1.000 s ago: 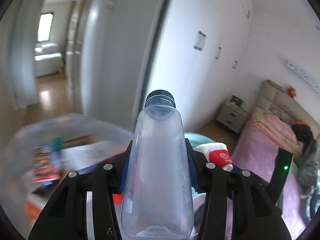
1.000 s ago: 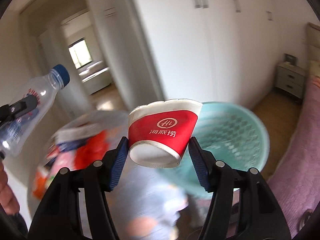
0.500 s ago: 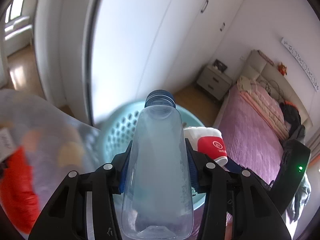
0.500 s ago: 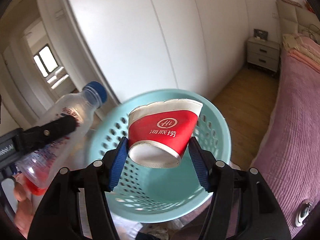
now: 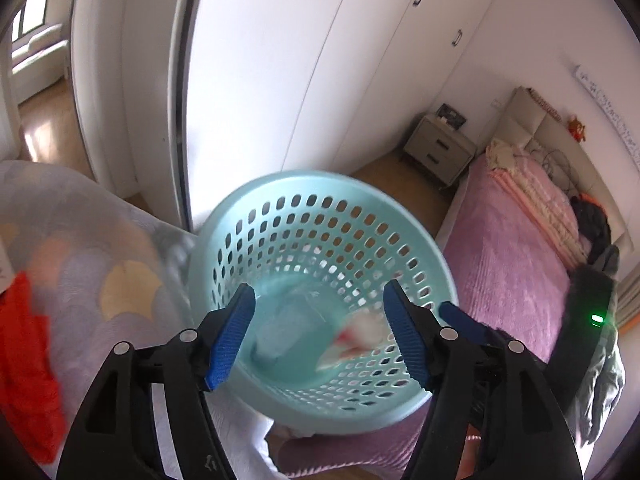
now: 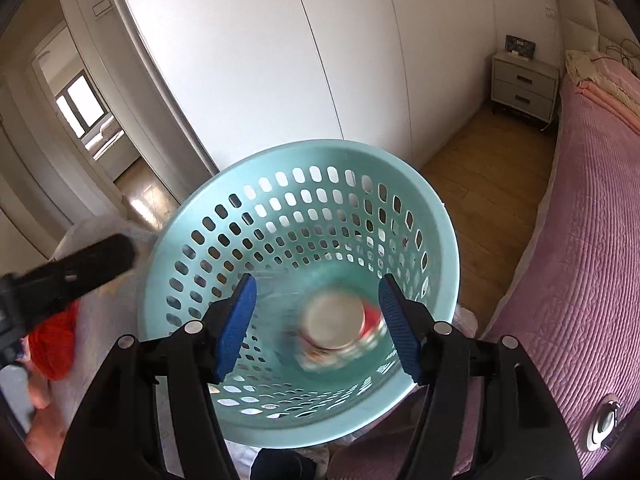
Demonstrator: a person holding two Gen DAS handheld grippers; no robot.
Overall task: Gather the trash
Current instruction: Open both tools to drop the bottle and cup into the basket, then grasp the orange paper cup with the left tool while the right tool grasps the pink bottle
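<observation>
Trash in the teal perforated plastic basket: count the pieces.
2. A clear plastic bottle lies on the bottom of the teal perforated plastic basket, left side; a red-and-white paper cup lies beside it, right. Blur could hide smaller bits.

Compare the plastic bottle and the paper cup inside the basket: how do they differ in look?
The plastic bottle is clear and nearly colourless; the paper cup is red and white and opaque. The bottle lies left of the cup in the left wrist view. In the right wrist view the cup shows a round white end, while the bottle is a faint smear. Both are blurred, inside the teal basket.
</observation>
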